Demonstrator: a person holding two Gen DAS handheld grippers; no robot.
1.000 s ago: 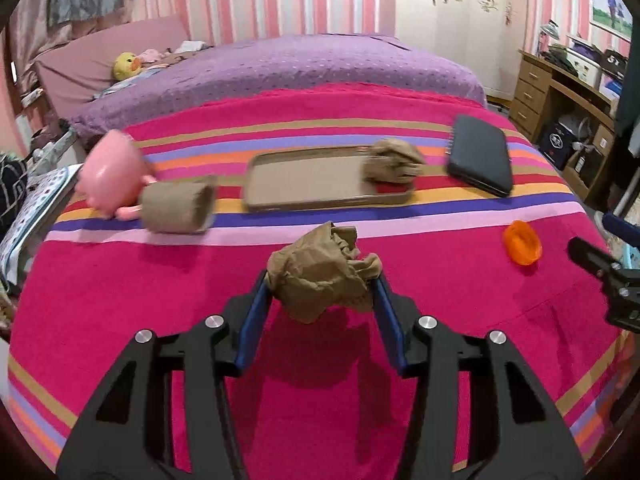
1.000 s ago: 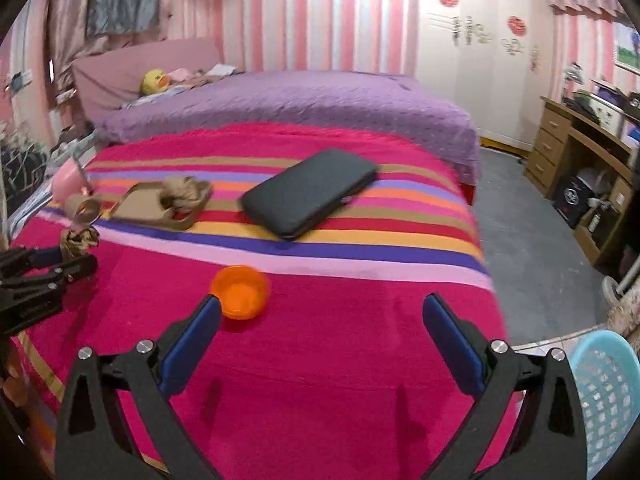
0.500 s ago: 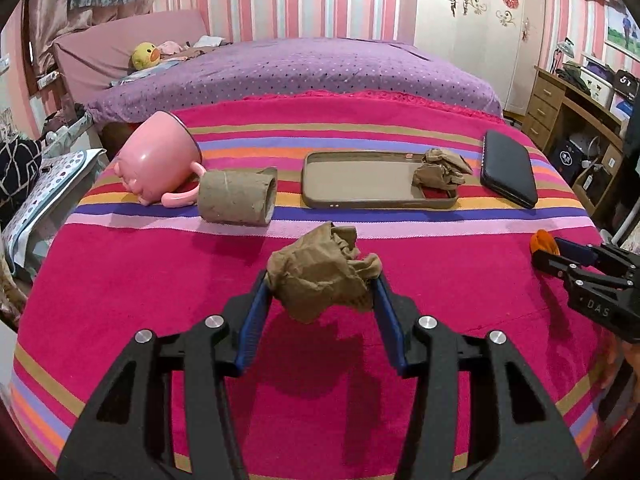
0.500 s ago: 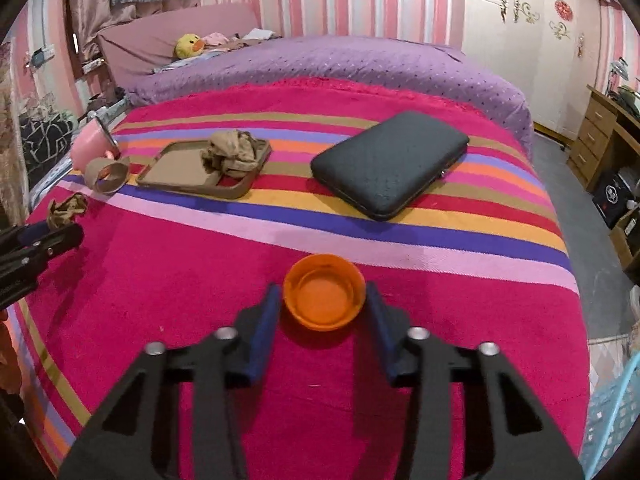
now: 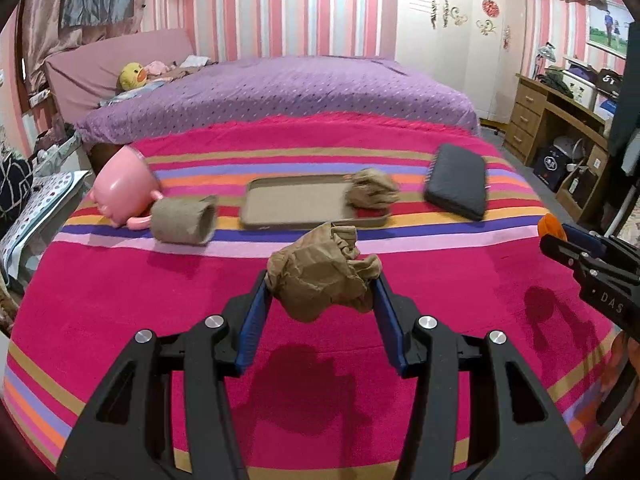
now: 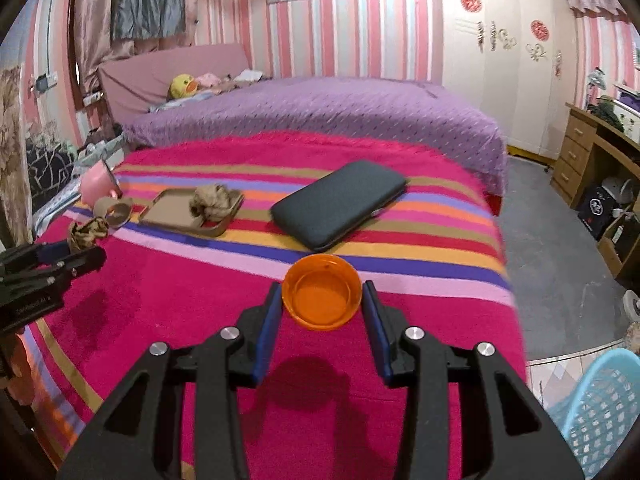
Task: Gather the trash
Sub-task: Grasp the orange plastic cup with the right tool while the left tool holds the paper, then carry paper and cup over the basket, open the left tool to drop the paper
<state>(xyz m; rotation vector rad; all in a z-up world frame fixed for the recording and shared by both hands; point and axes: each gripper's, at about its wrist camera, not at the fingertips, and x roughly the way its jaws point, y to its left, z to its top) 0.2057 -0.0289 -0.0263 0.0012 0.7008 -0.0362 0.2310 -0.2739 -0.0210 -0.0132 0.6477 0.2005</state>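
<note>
Left gripper point(image 5: 322, 284) clamped on a crumpled brown paper wad point(image 5: 320, 274), fingers point(image 5: 254, 312) about half apart and pressing its two sides. Wad held clear above the striped bed cover point(image 5: 160, 320), with a shadow on the cloth beneath. Right gripper point(image 6: 322, 306) closed on an orange plastic cup point(image 6: 322, 292), fingers point(image 6: 266, 320) narrowed against its rim on both sides, mouth of the cup facing the camera. Cup likewise lifted off the cover, shadow below.

Farther back on the bed: a brown tray point(image 5: 296, 206) with a second crumpled paper wad point(image 5: 370, 194) resting at its right end. Left of the tray, a cardboard tube point(image 5: 184, 220) lying on its side, touching a tipped-over pink mug point(image 5: 124, 190). Right of the tray, a flat dark case point(image 5: 456, 186), apart from it. Beyond the striped cover, a purple bedspread point(image 5: 280, 92) and a yellow plush toy point(image 5: 134, 76) near the headboard.

In the right wrist view, a light blue basket point(image 6: 600, 412) on the floor at the lower right, beside the bed. Wooden desk point(image 6: 592, 152) along the right wall.
</note>
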